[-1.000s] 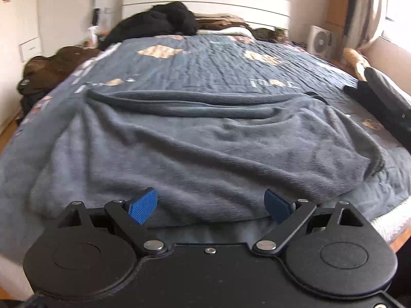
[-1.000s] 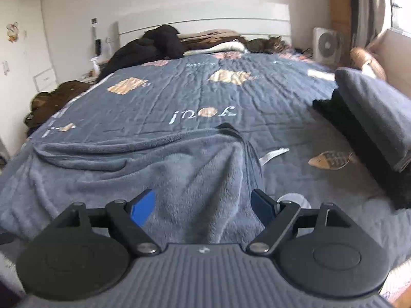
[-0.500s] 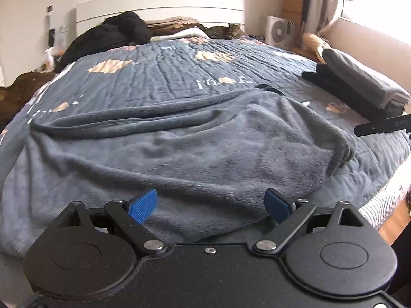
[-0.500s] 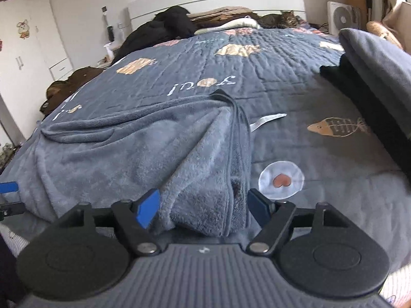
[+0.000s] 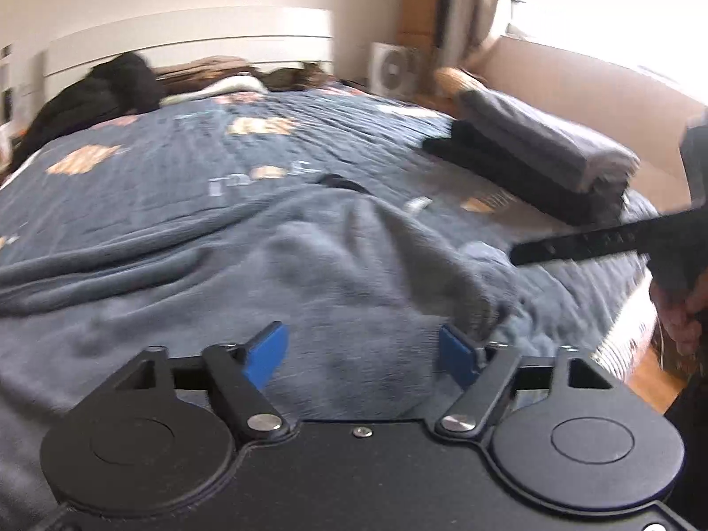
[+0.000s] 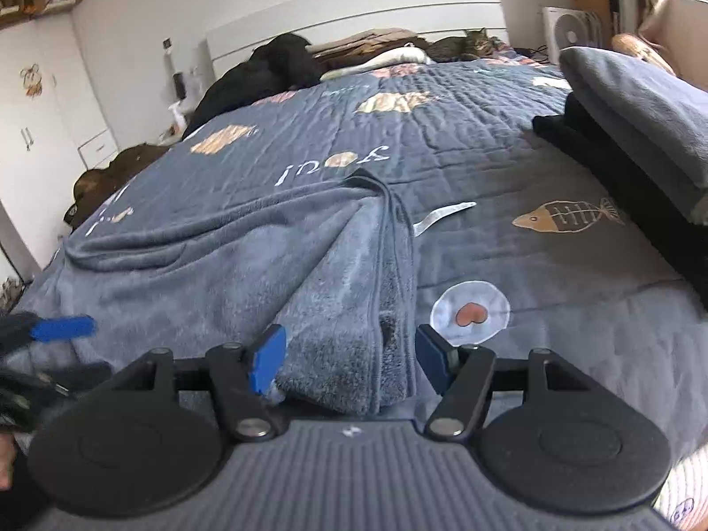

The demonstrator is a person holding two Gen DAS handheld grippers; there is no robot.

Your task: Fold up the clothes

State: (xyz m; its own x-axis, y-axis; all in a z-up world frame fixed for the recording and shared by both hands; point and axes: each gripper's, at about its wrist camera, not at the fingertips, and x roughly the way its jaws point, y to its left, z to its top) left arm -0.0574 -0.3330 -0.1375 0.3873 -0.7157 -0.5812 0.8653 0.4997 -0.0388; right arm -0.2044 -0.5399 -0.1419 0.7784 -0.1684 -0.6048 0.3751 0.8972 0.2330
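On the bed (image 6: 486, 132) the grey fleece garment (image 6: 221, 274) lies spread along the near edge — the left tool (image 5: 363, 352), jaws closing, straddles its near hem without pinching it, and the right tool (image 6: 349, 356), also closing, brackets the folded right-hand edge — pads not pressing.

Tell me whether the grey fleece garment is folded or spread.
Partly folded: the grey fleece garment shows doubled layers at its right edge, but lies rumpled across the bed.

Home bedroom — quilted bed (image 6: 464, 132), white headboard (image 6: 354, 9).
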